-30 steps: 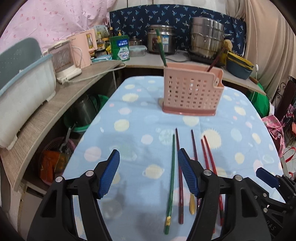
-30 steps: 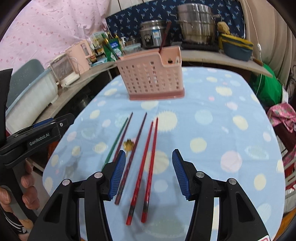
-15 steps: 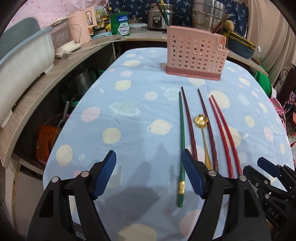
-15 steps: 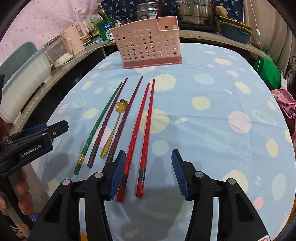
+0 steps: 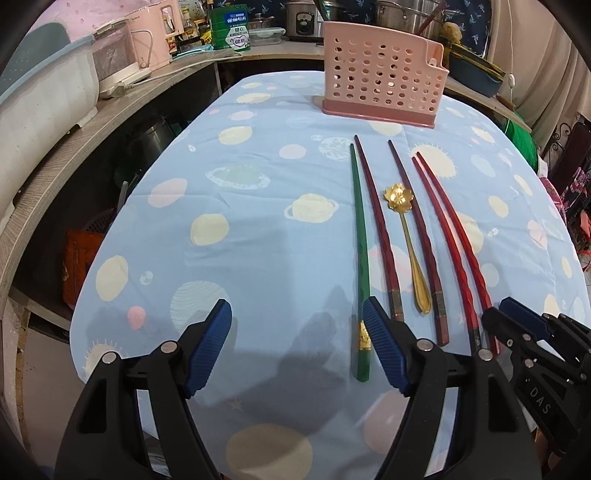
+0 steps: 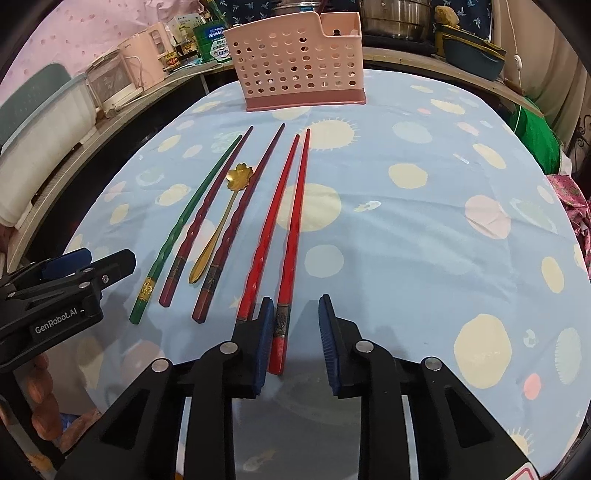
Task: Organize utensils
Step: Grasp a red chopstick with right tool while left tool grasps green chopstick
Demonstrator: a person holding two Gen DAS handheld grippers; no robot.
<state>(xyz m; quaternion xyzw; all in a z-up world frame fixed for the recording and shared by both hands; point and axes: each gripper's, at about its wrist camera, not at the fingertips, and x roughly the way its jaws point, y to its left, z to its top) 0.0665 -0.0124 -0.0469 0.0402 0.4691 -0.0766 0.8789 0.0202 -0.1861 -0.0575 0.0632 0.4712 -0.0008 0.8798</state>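
A green chopstick (image 5: 359,254) (image 6: 186,221), two dark red chopsticks (image 5: 378,229) (image 6: 207,218), a gold flower spoon (image 5: 406,240) (image 6: 221,225) and two bright red chopsticks (image 5: 450,240) (image 6: 291,229) lie side by side on the blue tablecloth (image 5: 258,206). A pink perforated utensil holder (image 5: 380,90) (image 6: 299,77) stands at the far end. My left gripper (image 5: 297,349) is open, empty, left of the green chopstick's end. My right gripper (image 6: 293,339) is open, its fingers on either side of the near end of the rightmost bright red chopstick, low over the cloth.
A wooden shelf (image 5: 48,177) curves along the left with a white tub (image 5: 40,103) and pink appliances (image 5: 147,48). Pots (image 5: 399,11) and a blue dish (image 6: 472,55) sit on the counter behind. The table's right side drops off toward green and pink cloth (image 6: 535,136).
Both grippers pulled back toward the near ends of the utensils and came lower. My right gripper's fingers came to straddle the rightmost red chopstick's end, closer together than before.
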